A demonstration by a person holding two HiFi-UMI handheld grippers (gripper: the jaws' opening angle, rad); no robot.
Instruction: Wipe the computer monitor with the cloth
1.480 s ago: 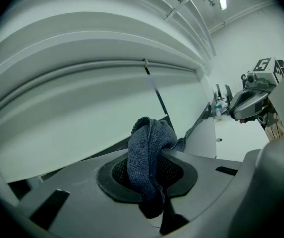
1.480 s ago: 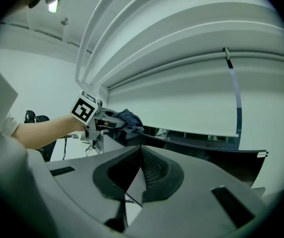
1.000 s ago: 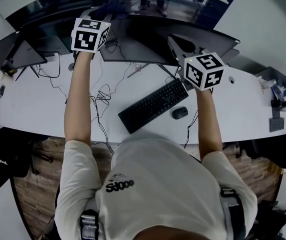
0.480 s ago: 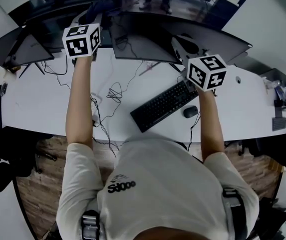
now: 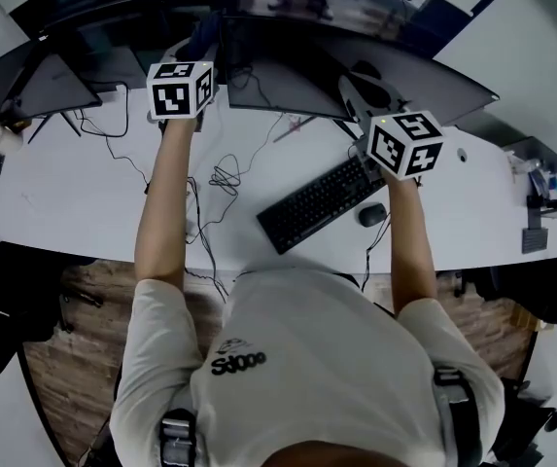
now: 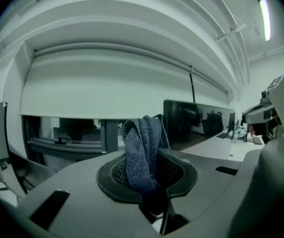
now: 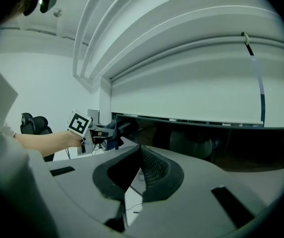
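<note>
Wide dark monitor [image 5: 288, 76] spans upper frame left-to-right on white desk [image 5: 64, 193], facing the person; left gripper [image 6: 149, 170] pinches blue cloth [image 6: 142, 148], right gripper [image 7: 137, 167] slightly parted.

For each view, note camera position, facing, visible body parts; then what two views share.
Head view: on the head, facing down at desk and keyboard; torso, both forearms show.
Left gripper view: on left gripper, along jaws shut on cloth; no body visible.
Right gripper view: on right gripper, toward monitor; left forearm shows.
Shared: head and right gripper views show the left gripper.
</note>
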